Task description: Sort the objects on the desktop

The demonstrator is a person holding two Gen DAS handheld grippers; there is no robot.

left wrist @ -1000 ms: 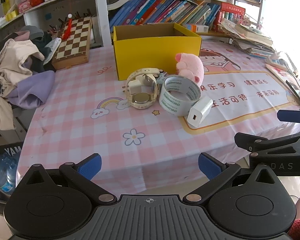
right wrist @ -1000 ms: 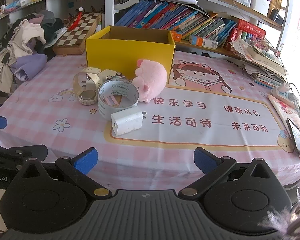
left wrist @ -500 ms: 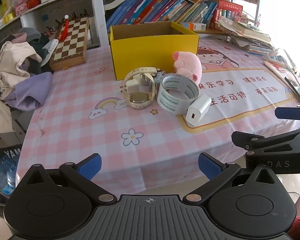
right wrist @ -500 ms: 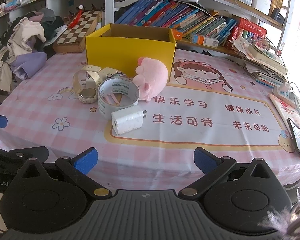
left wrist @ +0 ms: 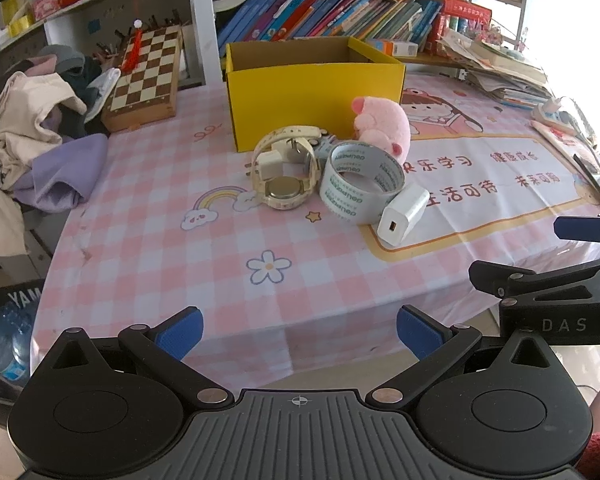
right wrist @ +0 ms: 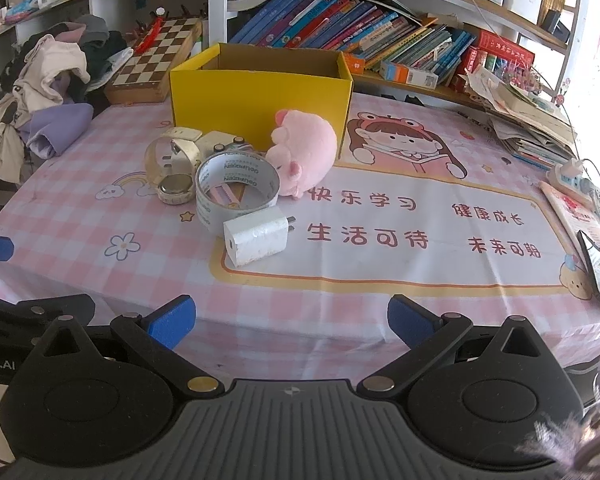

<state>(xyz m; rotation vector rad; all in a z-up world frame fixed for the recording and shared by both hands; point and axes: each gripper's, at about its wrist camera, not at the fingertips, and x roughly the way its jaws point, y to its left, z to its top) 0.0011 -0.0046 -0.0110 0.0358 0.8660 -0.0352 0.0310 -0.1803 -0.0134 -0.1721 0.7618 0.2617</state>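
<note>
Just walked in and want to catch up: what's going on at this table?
A person holds two open grippers, left gripper and right gripper, at the table's near edge, gripping nothing. Ahead lie a white charger block, grey tape roll, cream wristwatch and pink plush pig, all outside the yellow cardboard box.

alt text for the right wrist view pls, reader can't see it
An open, empty right gripper hovers at the near edge of a pink checked table. Ahead lie a white charger, a tape roll, a watch and a pink plush pig, clustered before an open yellow box. Bookshelves stand behind; clothes are piled at left.
</note>
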